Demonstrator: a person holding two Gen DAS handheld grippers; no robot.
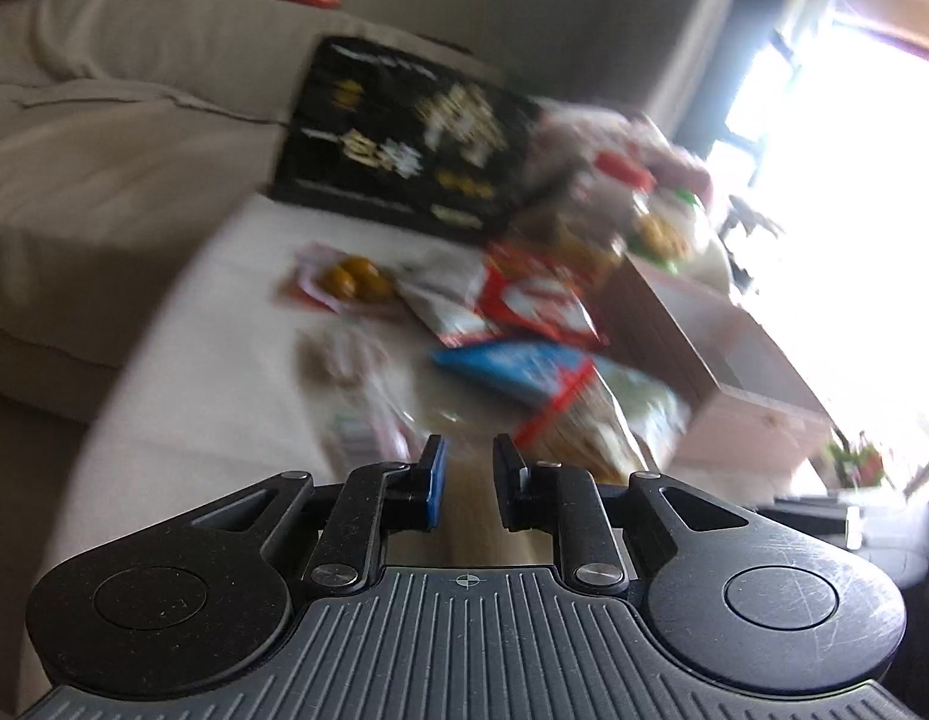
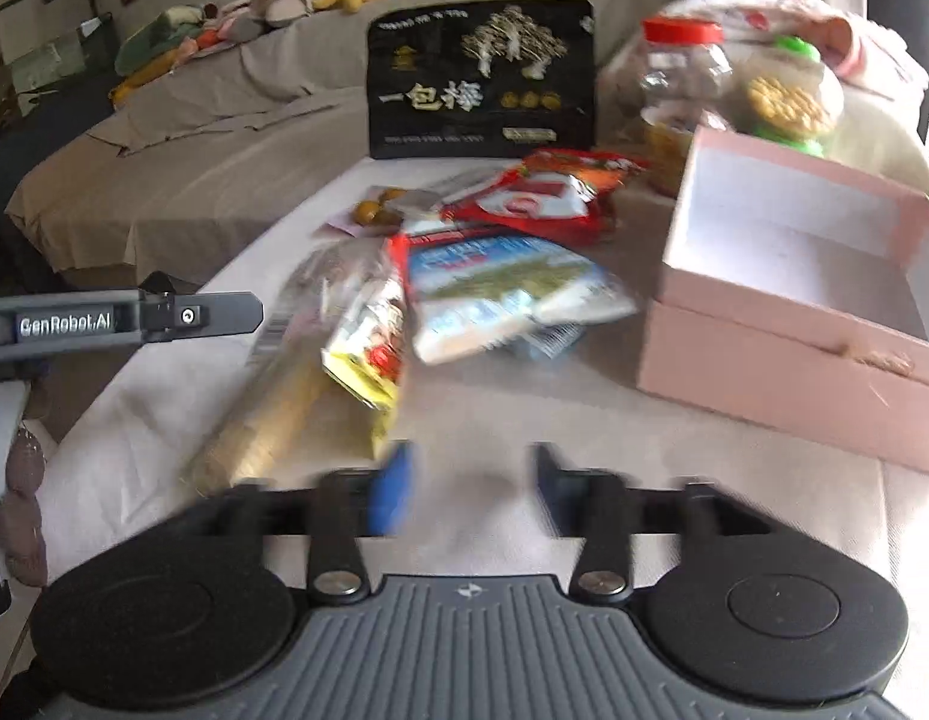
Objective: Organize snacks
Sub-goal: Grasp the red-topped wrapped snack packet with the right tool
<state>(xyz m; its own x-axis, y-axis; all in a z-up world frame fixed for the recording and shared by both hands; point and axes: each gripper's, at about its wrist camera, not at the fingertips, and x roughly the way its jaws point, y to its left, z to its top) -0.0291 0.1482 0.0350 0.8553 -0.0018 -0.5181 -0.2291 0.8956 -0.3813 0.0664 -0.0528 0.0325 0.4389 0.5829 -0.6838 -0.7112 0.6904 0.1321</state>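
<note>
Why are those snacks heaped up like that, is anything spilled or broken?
Nothing looks spilled or torn. The snack packets just lie overlapping in a loose heap on the table, while the pink box beside them sits open and empty. Blur hides finer damage.

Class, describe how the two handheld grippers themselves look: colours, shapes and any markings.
The left gripper and right gripper both have black linkage arms, two round black discs and a grey ribbed base bearing a small crosshair mark. On each, one finger pad is blue and the other dark. From the side, the left one shows white "GenRobot.AI" lettering. No cables visible.
</note>
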